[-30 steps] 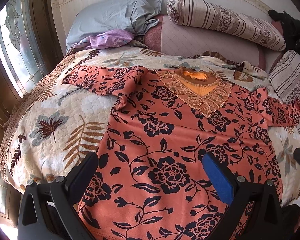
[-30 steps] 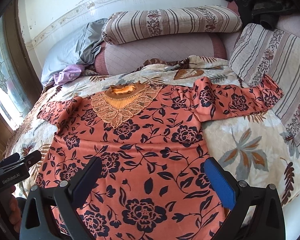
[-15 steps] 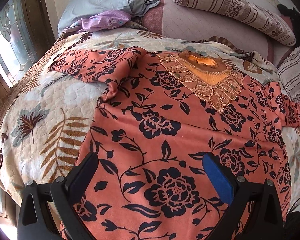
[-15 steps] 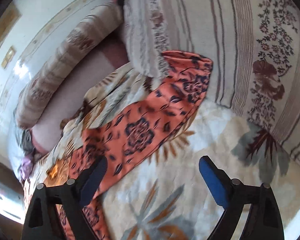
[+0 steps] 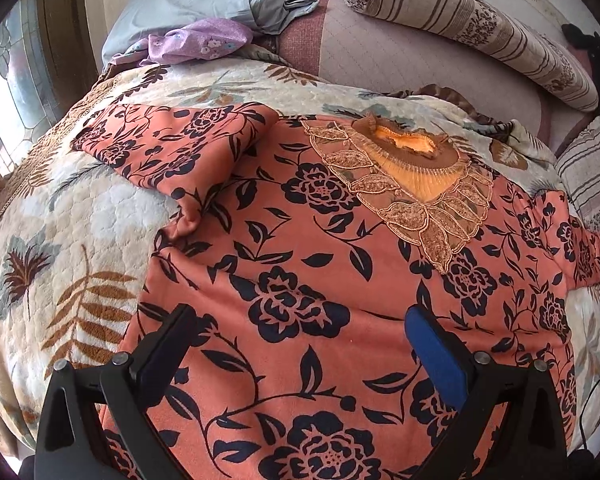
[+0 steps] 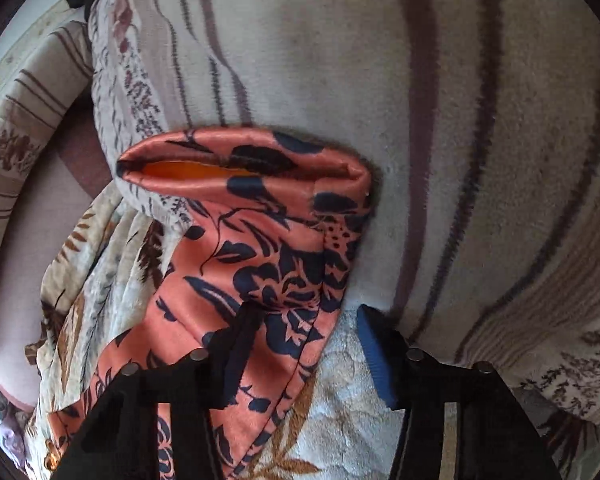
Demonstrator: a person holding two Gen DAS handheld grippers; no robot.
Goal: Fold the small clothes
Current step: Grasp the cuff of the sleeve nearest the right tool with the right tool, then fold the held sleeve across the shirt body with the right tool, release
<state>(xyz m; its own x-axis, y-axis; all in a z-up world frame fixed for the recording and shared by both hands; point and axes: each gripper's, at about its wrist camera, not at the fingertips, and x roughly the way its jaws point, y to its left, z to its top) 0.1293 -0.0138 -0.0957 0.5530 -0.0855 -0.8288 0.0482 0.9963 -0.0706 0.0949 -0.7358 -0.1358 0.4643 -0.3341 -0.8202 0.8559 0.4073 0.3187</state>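
The orange floral blouse (image 5: 300, 264) lies flat and face up across the bed cover (image 5: 80, 248), its lace collar (image 5: 412, 184) toward the head edge. The left sleeve (image 5: 172, 148) is bunched near the left edge of the bed. The hem is cut off behind the left gripper (image 5: 300, 344), whose jaws are wide apart above the cloth. The right sleeve cuff (image 6: 244, 176) leans on a striped pillow (image 6: 460, 120) at the right edge. The right gripper (image 6: 312, 332) has a narrower gap; possibly one finger touches the sleeve. No writing is readable.
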